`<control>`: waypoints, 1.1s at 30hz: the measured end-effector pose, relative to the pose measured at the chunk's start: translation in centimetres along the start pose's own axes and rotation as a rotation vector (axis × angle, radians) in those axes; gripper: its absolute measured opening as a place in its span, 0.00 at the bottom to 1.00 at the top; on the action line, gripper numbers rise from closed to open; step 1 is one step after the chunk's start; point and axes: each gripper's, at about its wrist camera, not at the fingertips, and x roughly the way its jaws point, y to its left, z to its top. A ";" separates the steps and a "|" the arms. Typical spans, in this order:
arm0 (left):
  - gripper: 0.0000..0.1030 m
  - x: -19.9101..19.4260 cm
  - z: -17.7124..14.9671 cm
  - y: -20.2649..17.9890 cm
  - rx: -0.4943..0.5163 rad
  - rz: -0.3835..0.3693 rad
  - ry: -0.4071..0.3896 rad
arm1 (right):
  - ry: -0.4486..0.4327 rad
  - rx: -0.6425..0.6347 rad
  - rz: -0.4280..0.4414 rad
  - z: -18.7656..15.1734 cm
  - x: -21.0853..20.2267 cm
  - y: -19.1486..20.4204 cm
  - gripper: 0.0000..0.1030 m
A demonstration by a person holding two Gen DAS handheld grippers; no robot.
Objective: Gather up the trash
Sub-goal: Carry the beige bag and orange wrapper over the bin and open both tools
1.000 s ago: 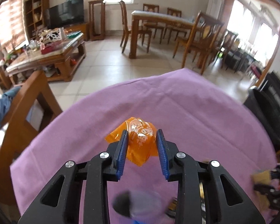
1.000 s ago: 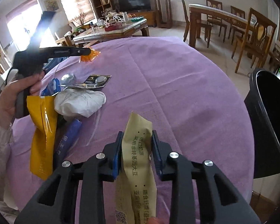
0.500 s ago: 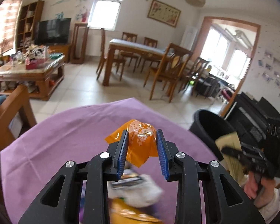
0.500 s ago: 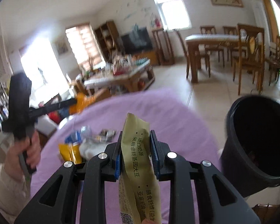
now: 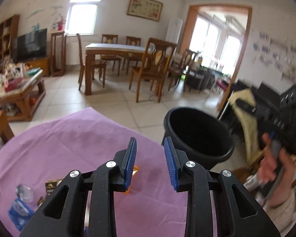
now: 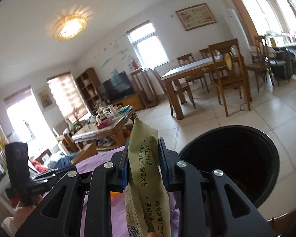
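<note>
Left gripper (image 5: 150, 164): blue pads apart, nothing between them — orange wrapper (image 5: 132, 174) lies on the purple tablecloth (image 5: 73, 148) just behind the left pad, lower centre of frame. Right gripper (image 6: 143, 165): clamped on an olive-tan sachet (image 6: 143, 169) with printed Chinese text, standing upright between the pads. Black bin (image 6: 232, 162) sits right of it, lower right — mouth open, beside the table edge. More litter at lower left of the left view.

left gripper (image 5: 150, 158): jaws parted, nothing between the blue pads from what I can see
right gripper (image 6: 143, 164): clamped on a tan packet (image 6: 146, 177), pointing roughly 12 o'clock
right hand (image 5: 274, 165): blurry, at 3 o'clock in my left cam
</note>
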 end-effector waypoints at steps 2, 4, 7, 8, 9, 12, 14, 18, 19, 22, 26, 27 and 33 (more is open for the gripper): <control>0.37 1.8 -0.4 0.5 0.025 0.044 0.088 | 0.011 0.028 0.000 0.2 0.4 -1.1 0.25; 0.76 3.9 -1.0 1.9 0.007 0.136 0.153 | 0.008 0.039 0.005 -0.2 0.7 -1.3 0.25; 0.81 6.8 -2.2 3.3 -0.026 0.170 0.235 | 0.018 0.037 0.026 -0.3 1.4 -1.2 0.25; 0.81 7.2 -2.3 3.8 -0.025 0.173 0.255 | 0.022 0.034 0.030 -0.3 1.4 -1.3 0.25; 0.81 8.0 -2.5 4.0 -0.020 0.181 0.279 | 0.029 0.030 0.036 -0.4 1.7 -1.1 0.25; 0.81 10.2 -3.0 4.7 -0.004 0.183 0.327 | 0.048 0.019 0.045 -0.5 1.8 -1.2 0.25; 0.59 11.4 -3.2 4.8 0.001 0.162 0.338 | 0.058 0.016 0.052 -0.7 2.0 -1.1 0.25; 0.45 11.8 -3.4 5.1 -0.034 0.158 0.317 | 0.073 0.017 0.055 -1.1 2.1 -1.4 0.25; 0.43 11.5 -3.3 5.1 -0.048 0.152 0.297 | 0.075 0.020 0.054 -1.1 2.2 -1.5 0.25; 0.43 10.2 -3.0 3.6 -0.086 0.110 0.239 | 0.065 0.028 0.046 -1.0 2.0 -2.0 0.25; 0.43 9.1 -1.2 0.9 -0.108 0.024 0.136 | -0.001 0.059 0.002 -0.2 1.2 -3.3 0.25; 0.43 8.9 -0.5 -0.4 -0.104 -0.003 0.097 | -0.019 0.062 -0.014 -0.1 0.9 -3.7 0.25; 0.43 10.3 1.6 -6.9 -0.069 -0.149 -0.002 | -0.121 0.079 -0.134 1.0 -0.8 -7.0 0.25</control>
